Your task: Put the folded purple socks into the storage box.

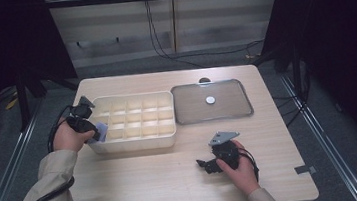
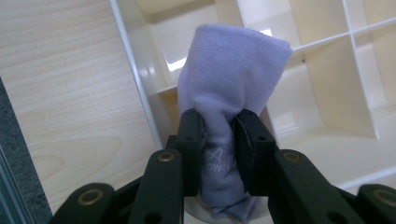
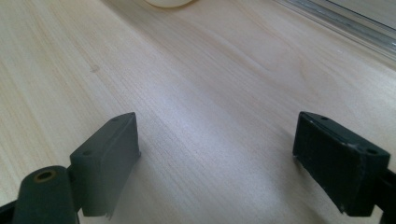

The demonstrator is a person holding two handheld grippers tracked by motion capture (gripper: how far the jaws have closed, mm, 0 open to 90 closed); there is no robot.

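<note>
Lavender ribbed cloth (image 2: 224,93), printed with faint white lettering, sits pinched in the left gripper (image 2: 219,140) over a corner cell of the cream plastic divider tray (image 2: 327,112); the right gripper (image 3: 217,154) gapes wide and empty above the pale woodgrain counter (image 3: 196,84); the high view adds a clear rectangular lid (image 1: 212,101) beside the tray.

**Table and its load**

A pale wood-grain table (image 1: 150,184) carries a cream compartment organizer (image 1: 138,142) at left centre. Just beside it on the right lies a clear flat lid (image 1: 187,104) with a round white knob. A grey tape strip (image 1: 305,169) sticks near the right front corner.
</note>
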